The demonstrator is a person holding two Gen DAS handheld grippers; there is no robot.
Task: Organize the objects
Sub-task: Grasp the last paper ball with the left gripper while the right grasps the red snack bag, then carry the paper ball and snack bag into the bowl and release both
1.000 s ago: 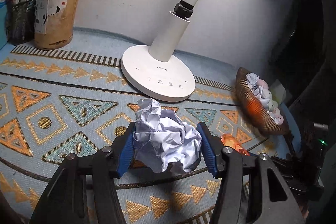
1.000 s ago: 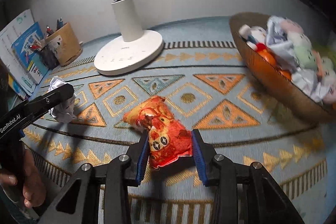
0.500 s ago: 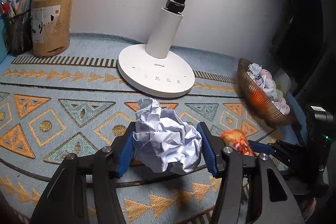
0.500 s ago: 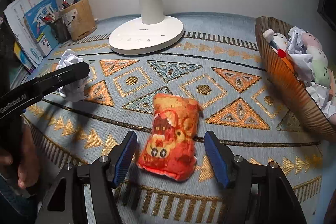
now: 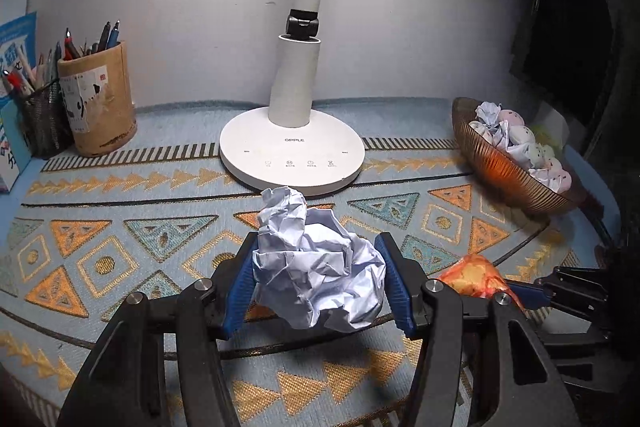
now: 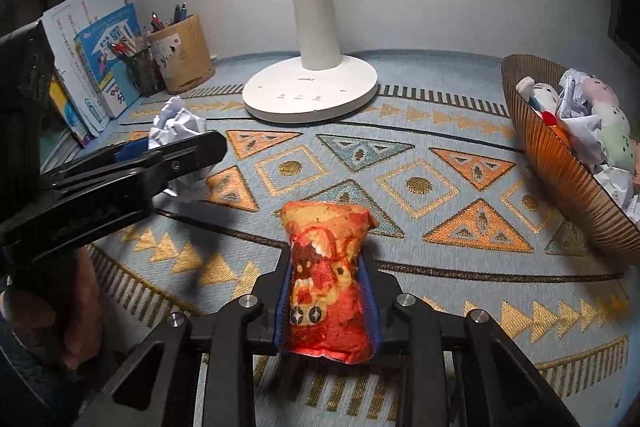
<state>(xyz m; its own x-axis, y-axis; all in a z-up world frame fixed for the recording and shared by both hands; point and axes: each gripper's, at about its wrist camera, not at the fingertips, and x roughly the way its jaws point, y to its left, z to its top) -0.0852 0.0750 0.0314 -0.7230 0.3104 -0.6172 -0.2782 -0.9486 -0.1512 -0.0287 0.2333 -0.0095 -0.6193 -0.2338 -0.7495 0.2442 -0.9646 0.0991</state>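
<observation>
Since half a second ago my right gripper (image 6: 326,301) has closed on the red-orange soft plush snack-bag (image 6: 326,283), squashy, pinched mid-body | left gripper (image 5: 318,281) clamps light crumpled white paper ball (image 5: 318,267) | ribbed brown bowl (image 6: 560,163) ahead-right.

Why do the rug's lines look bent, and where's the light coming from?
Fisheye lenses bow the rug in both wrist views and darken the corners. The white desk lamp lights the scene from above, leaving a bright patch on the wall. In the right wrist view, the basket looks slightly blurred.

Patterned mat (image 6: 416,183): lamp (image 6: 312,87), bowl (image 6: 560,163), probably-bamboo pen cup (image 6: 180,55).
</observation>
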